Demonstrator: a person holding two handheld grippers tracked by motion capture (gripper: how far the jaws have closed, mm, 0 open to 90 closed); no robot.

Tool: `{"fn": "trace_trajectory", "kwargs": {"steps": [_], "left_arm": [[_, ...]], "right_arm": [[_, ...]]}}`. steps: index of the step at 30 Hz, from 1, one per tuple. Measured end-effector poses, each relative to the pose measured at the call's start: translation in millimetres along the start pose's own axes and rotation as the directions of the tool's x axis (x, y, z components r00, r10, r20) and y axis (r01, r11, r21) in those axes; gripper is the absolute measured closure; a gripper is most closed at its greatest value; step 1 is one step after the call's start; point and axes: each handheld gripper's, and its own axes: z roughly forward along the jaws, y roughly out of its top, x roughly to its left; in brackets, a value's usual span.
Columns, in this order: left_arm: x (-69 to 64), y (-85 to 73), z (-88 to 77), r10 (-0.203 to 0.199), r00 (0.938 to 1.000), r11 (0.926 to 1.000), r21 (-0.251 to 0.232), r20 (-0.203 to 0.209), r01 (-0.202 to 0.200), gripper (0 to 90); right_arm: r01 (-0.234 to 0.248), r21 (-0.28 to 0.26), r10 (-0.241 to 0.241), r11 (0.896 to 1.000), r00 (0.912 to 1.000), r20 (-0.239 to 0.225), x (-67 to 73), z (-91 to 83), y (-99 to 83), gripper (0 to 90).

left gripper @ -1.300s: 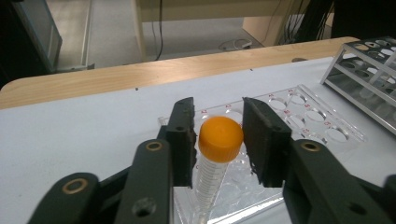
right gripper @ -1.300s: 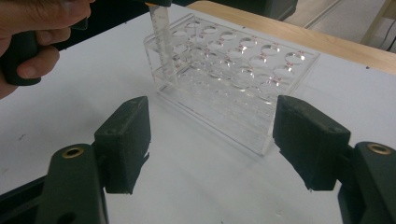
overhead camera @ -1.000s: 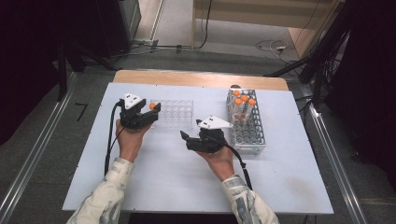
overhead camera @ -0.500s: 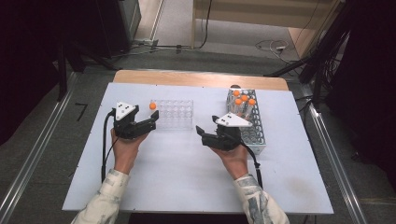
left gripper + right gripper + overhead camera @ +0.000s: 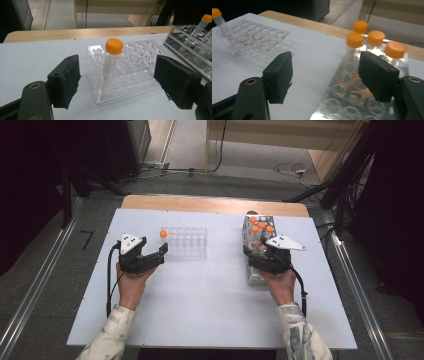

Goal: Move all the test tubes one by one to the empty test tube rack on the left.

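Four orange-capped tubes (image 5: 261, 226) stand upright in the metal rack (image 5: 255, 275), just ahead of the empty, wide-open right gripper (image 5: 252, 254).

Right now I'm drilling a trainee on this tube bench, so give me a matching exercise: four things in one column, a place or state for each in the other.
Things:
1. clear rack
2. metal rack
3. left gripper
4. right gripper

Places or states:
A. open, over the metal rack
B. holds one orange-capped tube in a corner hole
C. open, just left of the clear rack
D. holds four orange-capped tubes at its far end

Pairs: 1-B, 2-D, 3-C, 4-A
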Motion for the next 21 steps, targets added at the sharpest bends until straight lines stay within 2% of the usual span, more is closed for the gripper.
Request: {"fn": "trace_trajectory", "kwargs": {"steps": [9,13,15,21], "left_arm": [[5.4,-2.4,-4.2,-0.013,0.9999,0.9999,-0.009,-0.002,0.013,20.9],[6.1,-2.7,-4.6,-0.018,0.9998,0.9998,-0.009,-0.003,0.018,20.9],[5.9,-2.6,-4.9,-0.019,0.9998,0.9998,-0.011,-0.003,0.019,20.9],[5.0,-2.2,-5.7,-0.017,0.9999,0.9997,-0.02,0.004,0.017,20.9]], "right_arm": [[-0.023,-0.023,0.024,0.999,0.9979,0.061,-40.1,-7.5,2.5,28.3],[-0.034,-0.022,0.036,0.999,0.9975,0.062,-56.7,-5.5,3.7,30.5],[-0.053,-0.021,0.054,0.998,0.9979,0.036,-66.6,-2.0,2.1,31.6],[-0.054,-0.013,0.055,0.998,0.9982,0.026,-76.1,8.1,-2.6,33.5]]}}
